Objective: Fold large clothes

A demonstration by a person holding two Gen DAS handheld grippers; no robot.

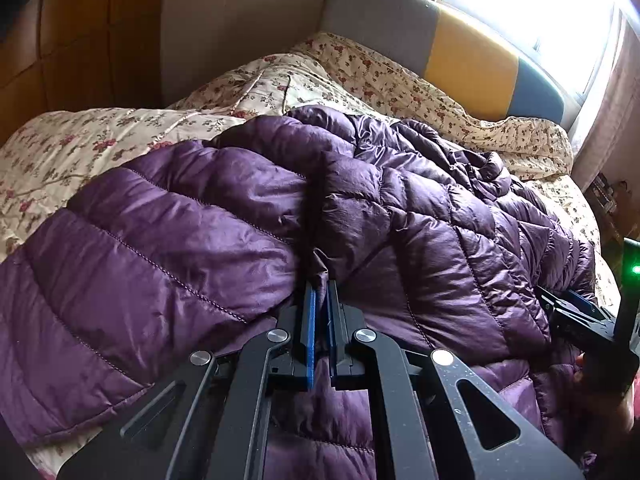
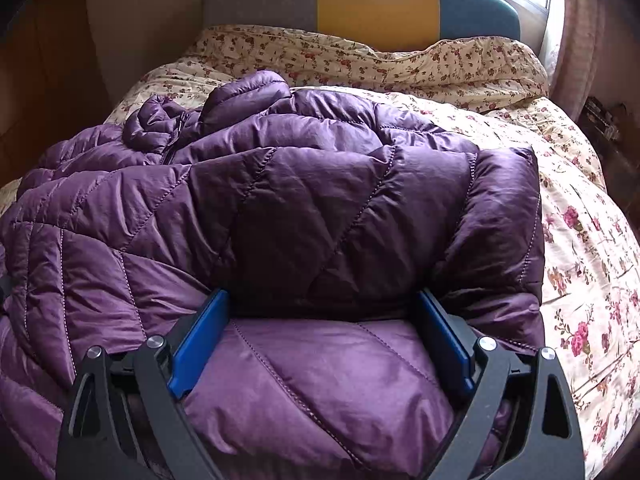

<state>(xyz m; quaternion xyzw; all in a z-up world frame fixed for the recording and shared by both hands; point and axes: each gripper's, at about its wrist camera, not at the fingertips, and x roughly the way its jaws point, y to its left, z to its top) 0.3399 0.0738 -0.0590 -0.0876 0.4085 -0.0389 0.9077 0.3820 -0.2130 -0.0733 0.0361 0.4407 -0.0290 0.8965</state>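
Now, key relation: the purple quilted jacket lies directly ahead of and under both claws, its length running left to right across the bed.
Left gripper: blue pads together, pinching a thin ridge of jacket fabric at its near edge.
Right gripper: jaws wide apart, a puffy folded panel bulging between them, pads not visibly pressing.
Nearer hand: right, for the jacket's right end.
Material: slick, shiny nylon, diamond-stitched, padded, springy.
Surface: floral bedspread, soft, rumpled; padded headboard far behind.
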